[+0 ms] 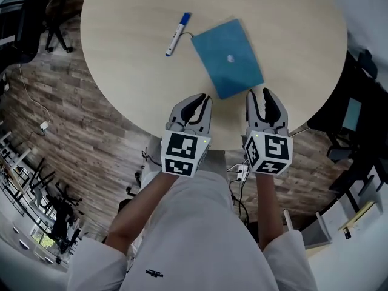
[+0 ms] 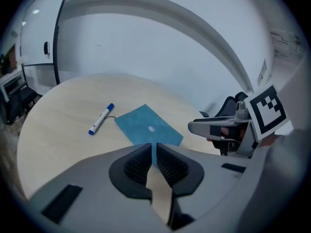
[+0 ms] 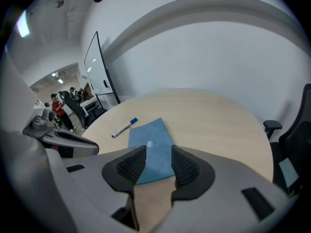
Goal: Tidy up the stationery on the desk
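Stationery numbers two pieces: one marker (image 1: 177,34) and one blue book (image 1: 229,57). There are two claws. The left claw (image 2: 153,147) has its jaws together on nothing. The right claw (image 3: 159,152) has its jaws apart and is empty. Both hover over the near edge of the round bench (image 1: 121,71). The book lies just beyond them, with the marker near its far corner. Only the right gripper view shows people (image 3: 58,108) far off by a whiteboard (image 3: 97,72). Only the head view shows the wood floor (image 1: 73,132).
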`<state>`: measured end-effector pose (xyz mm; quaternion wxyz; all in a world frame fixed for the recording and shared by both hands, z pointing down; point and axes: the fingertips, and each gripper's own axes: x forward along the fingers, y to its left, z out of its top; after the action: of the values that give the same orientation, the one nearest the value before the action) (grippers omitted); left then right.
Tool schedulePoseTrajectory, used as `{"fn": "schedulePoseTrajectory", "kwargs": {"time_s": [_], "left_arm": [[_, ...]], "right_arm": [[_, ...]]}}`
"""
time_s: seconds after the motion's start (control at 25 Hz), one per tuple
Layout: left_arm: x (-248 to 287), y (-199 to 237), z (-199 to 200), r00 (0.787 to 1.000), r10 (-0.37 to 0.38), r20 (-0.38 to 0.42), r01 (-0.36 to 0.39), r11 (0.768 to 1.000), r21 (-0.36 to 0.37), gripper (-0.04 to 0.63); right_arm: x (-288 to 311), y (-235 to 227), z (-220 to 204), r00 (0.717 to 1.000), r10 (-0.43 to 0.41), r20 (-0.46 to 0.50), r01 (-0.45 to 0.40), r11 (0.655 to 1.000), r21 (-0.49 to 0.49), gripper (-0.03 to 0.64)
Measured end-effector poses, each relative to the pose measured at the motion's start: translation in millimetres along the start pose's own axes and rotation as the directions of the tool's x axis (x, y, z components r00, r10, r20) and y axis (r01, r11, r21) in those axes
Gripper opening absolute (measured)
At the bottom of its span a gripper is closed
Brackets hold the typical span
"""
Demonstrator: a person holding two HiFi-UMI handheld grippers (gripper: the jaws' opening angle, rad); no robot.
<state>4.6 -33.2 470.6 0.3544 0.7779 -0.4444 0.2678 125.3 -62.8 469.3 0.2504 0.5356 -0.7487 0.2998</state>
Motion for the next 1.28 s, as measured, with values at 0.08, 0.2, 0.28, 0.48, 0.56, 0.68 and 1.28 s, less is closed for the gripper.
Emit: {"fn": "schedulePoseTrajectory", "kwargs": {"time_s": [0.08,0.2,0.28,0.48,0.56,0.68,1.28], "left_arm": [[10,3,-6,1.0,0.002,-0.012,-0.002,1.0,-0.014,0.025],[24,8,-14,1.0,0.001,-0.026,-0.003,0.999,-0.04,0.025],[34,12,-18,0.999,0.0,-0.034,-0.002,0.998,-0.064,0.025],[52,24,-28,0.999,0.005,-0.043,-0.01,0.995,-0.103,0.028],[59,25,-30,0.999,-0.01,-0.048,0.005,0.993,-0.119,0.104],[64,25,-30,0.999,-0.033,-0.039,0.028,0.99,-0.139,0.14],[92,25,-46,0.995,-0.028,-0.095,0.014,0.99,-0.142,0.137]], "right_arm": [[11,-6,-8,1.0,-0.001,-0.022,0.001,1.0,0.004,0.16],[25,-16,-18,0.999,-0.005,-0.048,0.006,1.0,0.007,0.166],[35,-20,-24,0.998,-0.001,-0.066,0.001,1.0,-0.004,0.178],[57,-20,-33,0.994,0.028,-0.102,-0.032,0.999,-0.04,0.221],[65,-22,-33,0.994,0.027,-0.109,-0.033,0.998,-0.052,0.233],[73,-26,-34,0.993,0.019,-0.115,-0.027,0.998,-0.062,0.241],[84,-35,-50,0.981,0.003,-0.193,-0.016,0.998,-0.067,0.245]]}}
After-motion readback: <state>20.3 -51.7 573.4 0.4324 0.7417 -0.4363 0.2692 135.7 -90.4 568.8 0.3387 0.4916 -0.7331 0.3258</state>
